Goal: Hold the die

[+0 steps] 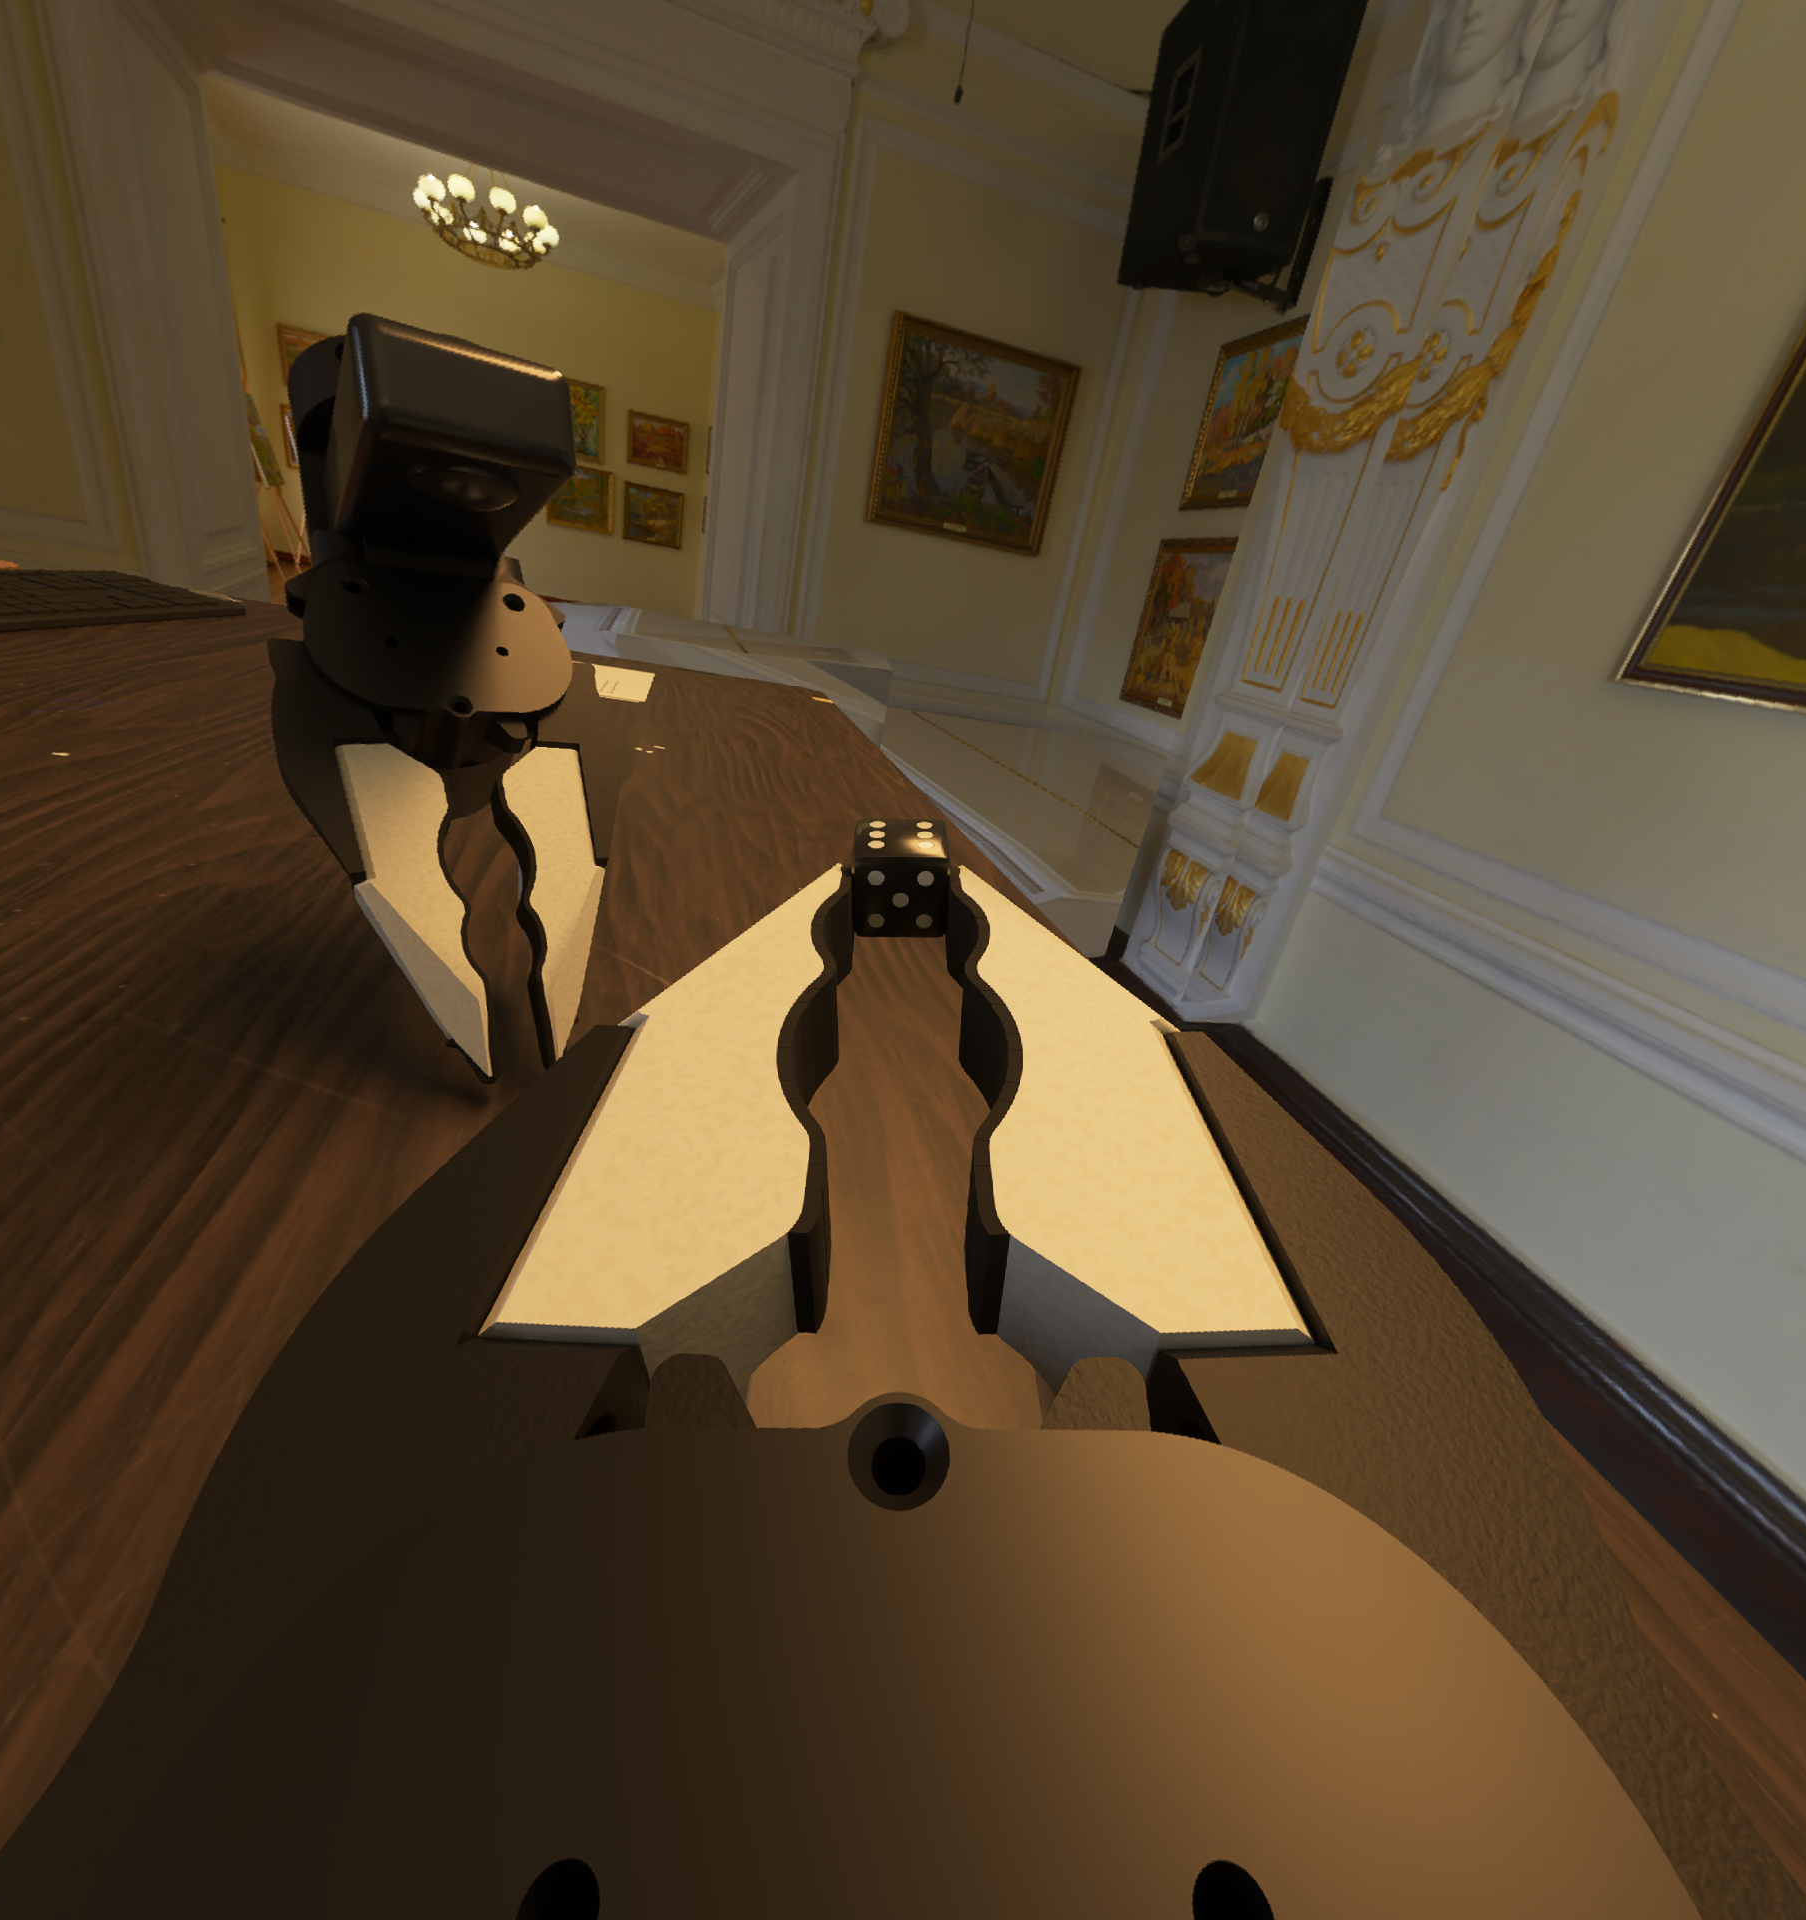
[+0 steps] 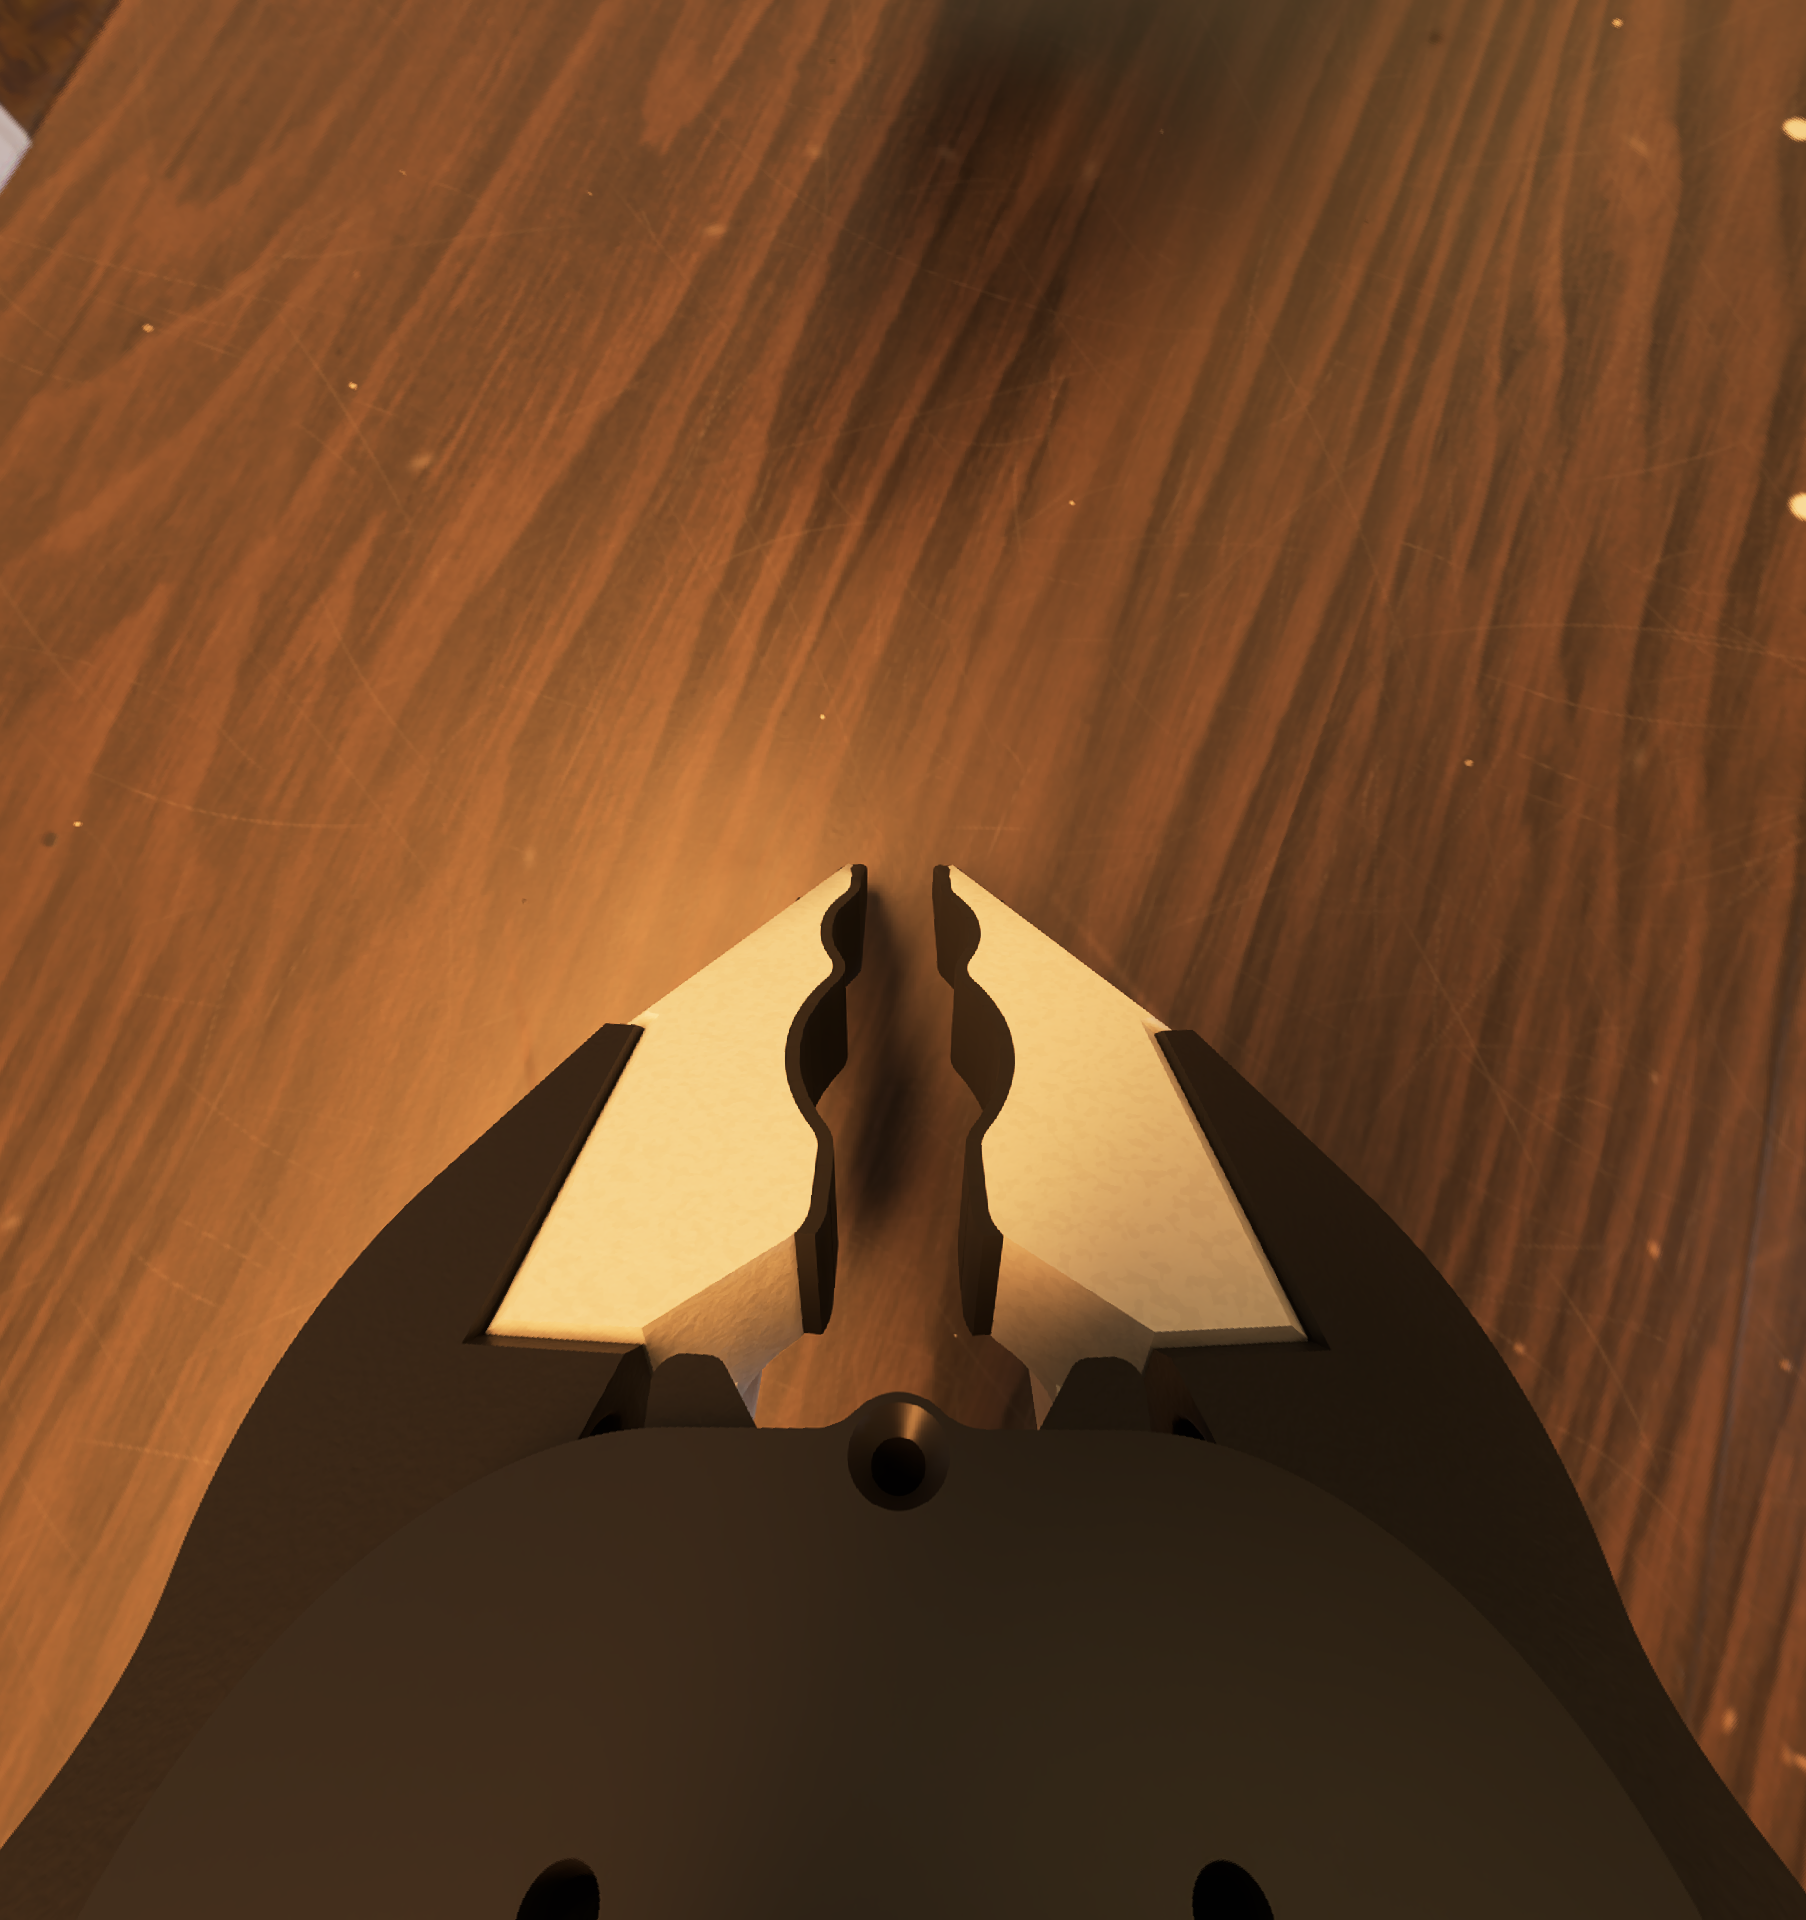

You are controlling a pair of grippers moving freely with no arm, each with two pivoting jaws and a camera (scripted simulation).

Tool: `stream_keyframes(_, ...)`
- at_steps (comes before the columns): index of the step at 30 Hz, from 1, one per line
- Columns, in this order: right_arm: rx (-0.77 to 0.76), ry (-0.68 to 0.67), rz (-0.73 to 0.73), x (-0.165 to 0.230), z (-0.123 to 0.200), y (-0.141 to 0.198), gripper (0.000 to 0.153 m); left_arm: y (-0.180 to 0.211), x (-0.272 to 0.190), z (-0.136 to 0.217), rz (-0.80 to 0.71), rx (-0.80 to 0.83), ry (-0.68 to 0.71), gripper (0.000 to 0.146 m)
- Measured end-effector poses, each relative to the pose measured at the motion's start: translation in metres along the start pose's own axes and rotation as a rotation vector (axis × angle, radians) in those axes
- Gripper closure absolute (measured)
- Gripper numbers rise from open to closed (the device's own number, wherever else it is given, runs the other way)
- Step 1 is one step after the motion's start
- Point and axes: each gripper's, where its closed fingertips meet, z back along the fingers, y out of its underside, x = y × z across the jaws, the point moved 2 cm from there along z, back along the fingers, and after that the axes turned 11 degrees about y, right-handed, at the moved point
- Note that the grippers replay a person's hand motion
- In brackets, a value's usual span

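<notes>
A black die (image 1: 899, 883) with white pips sits between the fingertips of my left gripper (image 1: 900, 875), which is shut on it. It is just above the dark wooden table (image 1: 151, 935), near the table's right edge. My right gripper (image 1: 520, 1065) stands to the left of the die, pointing down, with its tips close to the tabletop. In the right wrist view, the right gripper (image 2: 899, 873) is almost closed, with a narrow gap between its jaws and nothing in them. It looks down on bare wood (image 2: 878, 416). The die does not show in that view.
The table's right edge (image 1: 1398, 1195) runs close beside my left gripper, with a wall beyond it. A dark flat keyboard-like object (image 1: 78, 597) lies at the far left of the table. A small white card (image 1: 624, 683) lies at the back.
</notes>
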Motion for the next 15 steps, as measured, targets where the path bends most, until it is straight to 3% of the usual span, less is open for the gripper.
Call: stream_keyframes(15,-0.012,-0.016,-0.006,0.0037,-0.0017,-0.0015,0.152,0.0009,-0.0006,-0.0011,0.004,0.008,0.004,0.13)
